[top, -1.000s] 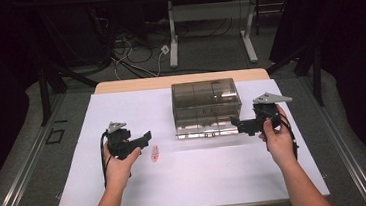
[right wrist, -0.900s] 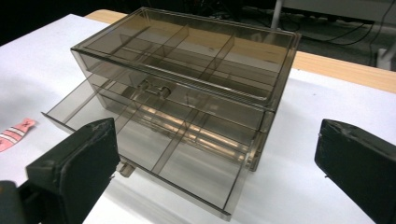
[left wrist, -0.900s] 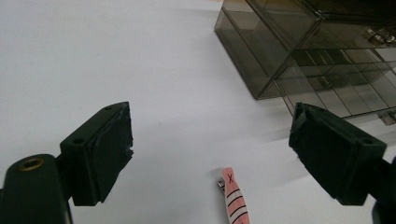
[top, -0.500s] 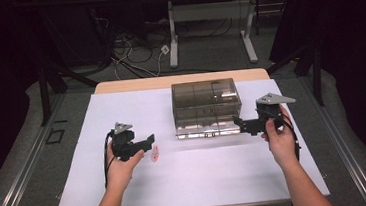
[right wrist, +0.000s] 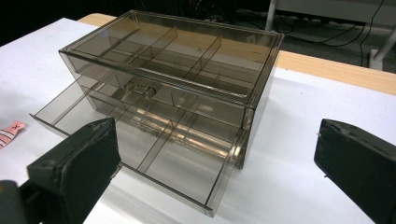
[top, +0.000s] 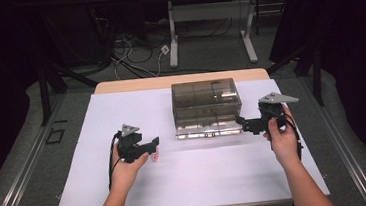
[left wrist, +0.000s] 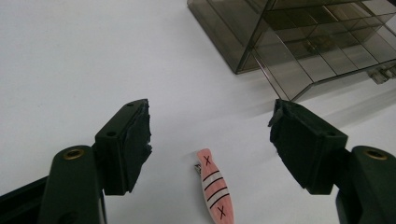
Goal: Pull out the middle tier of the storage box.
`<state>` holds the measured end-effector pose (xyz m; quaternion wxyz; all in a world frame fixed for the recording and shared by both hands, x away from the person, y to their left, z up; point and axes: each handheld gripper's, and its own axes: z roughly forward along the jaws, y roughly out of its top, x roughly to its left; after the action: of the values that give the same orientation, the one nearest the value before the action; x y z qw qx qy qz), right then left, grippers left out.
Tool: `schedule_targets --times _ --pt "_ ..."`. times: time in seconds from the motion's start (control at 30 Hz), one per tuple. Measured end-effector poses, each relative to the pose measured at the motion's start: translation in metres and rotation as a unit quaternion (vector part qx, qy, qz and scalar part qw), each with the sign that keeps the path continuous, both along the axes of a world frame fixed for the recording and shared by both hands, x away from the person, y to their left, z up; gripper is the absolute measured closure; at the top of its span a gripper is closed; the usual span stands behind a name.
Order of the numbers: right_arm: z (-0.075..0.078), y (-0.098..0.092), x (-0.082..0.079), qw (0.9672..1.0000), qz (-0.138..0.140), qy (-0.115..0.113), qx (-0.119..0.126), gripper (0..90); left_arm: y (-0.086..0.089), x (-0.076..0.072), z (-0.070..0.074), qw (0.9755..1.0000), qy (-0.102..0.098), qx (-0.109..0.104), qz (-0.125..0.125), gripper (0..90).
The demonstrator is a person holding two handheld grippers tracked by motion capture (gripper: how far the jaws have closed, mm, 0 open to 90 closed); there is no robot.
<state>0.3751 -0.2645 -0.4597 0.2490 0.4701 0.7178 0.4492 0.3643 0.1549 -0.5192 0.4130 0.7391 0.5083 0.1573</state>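
Observation:
A pink fish-shaped clip with black stripes and crosses lies flat on the white table cover, also visible as the clip. My left gripper hovers just over it, open. Its jaws have just been closing, the clip lies between them, and the pads do not touch it. A smoky clear drawer box stands mid-table with its lower drawer pulled out. My right gripper is open and empty, facing the box's right front corner. From above, the right gripper sits close beside the drawer's right end.
The white cover spreads over a wooden table whose far edge shows bare. The open drawer is split into compartments. Beyond the table are desk legs and cables on the floor.
My left gripper has edged right and a little nearer, so its tips now stand over the pink clip. The right gripper and the box have stayed put.

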Motion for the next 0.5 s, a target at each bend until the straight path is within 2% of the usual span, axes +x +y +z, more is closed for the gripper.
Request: schedule_targets --times 0.3,0.4,0.5 --pt "0.001 -0.006 0.002 1.0 -0.004 -0.002 0.004 0.4 -0.001 0.0 -0.006 0.9999 0.015 0.0 0.003 31.4" --pt "0.001 -0.007 0.002 0.9999 -0.009 0.003 0.007 0.8 0.0 0.001 -0.009 0.9995 0.03 -0.009 0.006 36.1" --pt "0.001 -0.009 0.003 1.0 -0.008 -0.002 0.004 0.9 0.0 0.001 -0.012 0.9991 0.041 -0.013 0.006 38.5"
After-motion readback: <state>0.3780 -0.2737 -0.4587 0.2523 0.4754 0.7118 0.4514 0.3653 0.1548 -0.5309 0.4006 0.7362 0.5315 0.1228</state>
